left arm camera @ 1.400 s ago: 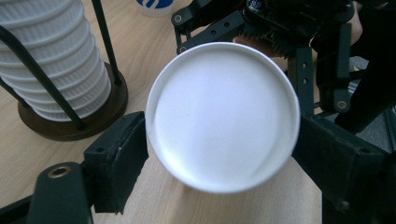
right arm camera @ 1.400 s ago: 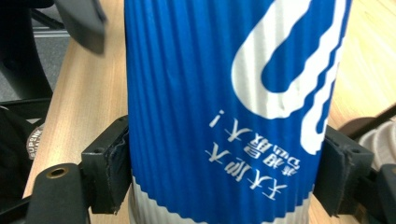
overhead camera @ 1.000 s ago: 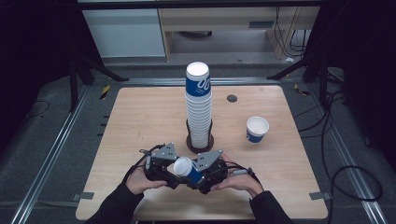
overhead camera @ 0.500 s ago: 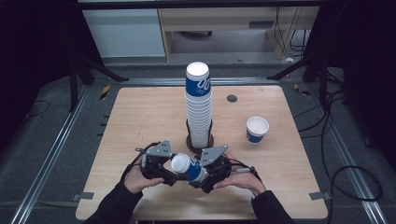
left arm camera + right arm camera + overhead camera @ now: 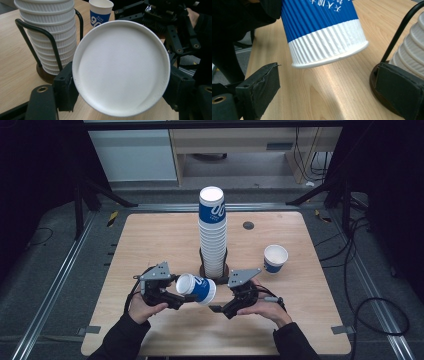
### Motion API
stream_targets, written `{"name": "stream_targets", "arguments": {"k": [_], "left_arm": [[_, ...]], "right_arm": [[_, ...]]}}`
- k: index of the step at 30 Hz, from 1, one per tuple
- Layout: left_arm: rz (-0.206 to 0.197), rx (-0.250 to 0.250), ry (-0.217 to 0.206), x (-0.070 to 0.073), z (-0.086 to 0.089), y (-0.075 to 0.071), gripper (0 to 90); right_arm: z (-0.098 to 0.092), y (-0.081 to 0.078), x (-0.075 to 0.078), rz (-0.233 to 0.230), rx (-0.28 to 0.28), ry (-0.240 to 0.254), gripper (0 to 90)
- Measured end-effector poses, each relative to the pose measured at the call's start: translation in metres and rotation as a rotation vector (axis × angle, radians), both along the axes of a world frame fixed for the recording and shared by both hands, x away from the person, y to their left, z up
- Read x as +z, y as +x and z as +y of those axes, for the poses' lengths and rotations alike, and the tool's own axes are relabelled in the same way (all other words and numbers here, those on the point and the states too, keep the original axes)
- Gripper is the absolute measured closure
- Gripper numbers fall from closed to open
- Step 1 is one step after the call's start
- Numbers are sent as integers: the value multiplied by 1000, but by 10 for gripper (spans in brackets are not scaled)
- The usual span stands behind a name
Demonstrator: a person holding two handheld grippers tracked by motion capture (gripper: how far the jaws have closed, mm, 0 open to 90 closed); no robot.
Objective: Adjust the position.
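Blue-and-white ribbed paper cup is off the table, on its side, held near the front-centre of the wooden table, just in front of the cup stack. Left gripper clamps it: in the left gripper view the black pads press both sides of the cup, whose white bottom faces the camera. Cup rim points away toward the right gripper.

Right gripper has just been opening; jaws now spread wide, nothing between them. In the right gripper view the cup hangs above and ahead of the jaws, clear of both pads, white rim band tilted down toward the table. Right gripper sits just beside the cup's rim end, not touching.

Tall stack of nested paper cups stands upright in a black wire holder on a dark round base, mid-table, just behind both grippers. Stack's lower cups and the holder's wire show in the left gripper view.

One more single paper cup stands upright, mouth up, on the table right of the stack, well apart from the held cup. Small dark round hole in the table near the far right part.

Person's dark sleeves come in from the bottom edge.
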State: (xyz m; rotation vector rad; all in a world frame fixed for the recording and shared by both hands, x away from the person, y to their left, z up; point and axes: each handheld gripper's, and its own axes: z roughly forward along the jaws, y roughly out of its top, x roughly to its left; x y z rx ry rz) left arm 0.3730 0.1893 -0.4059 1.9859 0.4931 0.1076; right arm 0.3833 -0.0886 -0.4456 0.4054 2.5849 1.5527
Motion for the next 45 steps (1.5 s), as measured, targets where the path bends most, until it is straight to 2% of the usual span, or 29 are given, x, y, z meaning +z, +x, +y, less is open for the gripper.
{"name": "stream_targets", "arguments": {"k": [9,17,20,23,25,30,33,36,40,45], "left_arm": [[-5,-51,-43,1,-9,-5,253],[-9,-100,-54,1,-16,-10,254],[-13,-98,-45,0,-18,-10,254],[-1,-102,-52,-1,-17,-9,254],[8,-104,-52,-1,-16,-9,253],[0,-98,-41,3,-15,-9,225],[-5,-90,-51,6,-10,-8,208],[-16,-81,-19,9,-5,-7,183],[10,-75,56,7,-2,-3,182],[40,-92,148,-5,-8,1,170]], "right_arm": [[7,-1,-1,24,44,58,60],[13,-3,-2,20,77,77,73],[14,-3,-2,11,84,94,117],[13,-3,-2,7,90,91,141],[13,-4,-1,1,92,89,147],[10,-3,1,3,93,94,157],[7,-3,2,-8,84,84,158],[3,-2,4,-31,67,54,157],[-7,1,5,-47,34,28,155],[-7,0,4,-61,36,-22,154]]}}
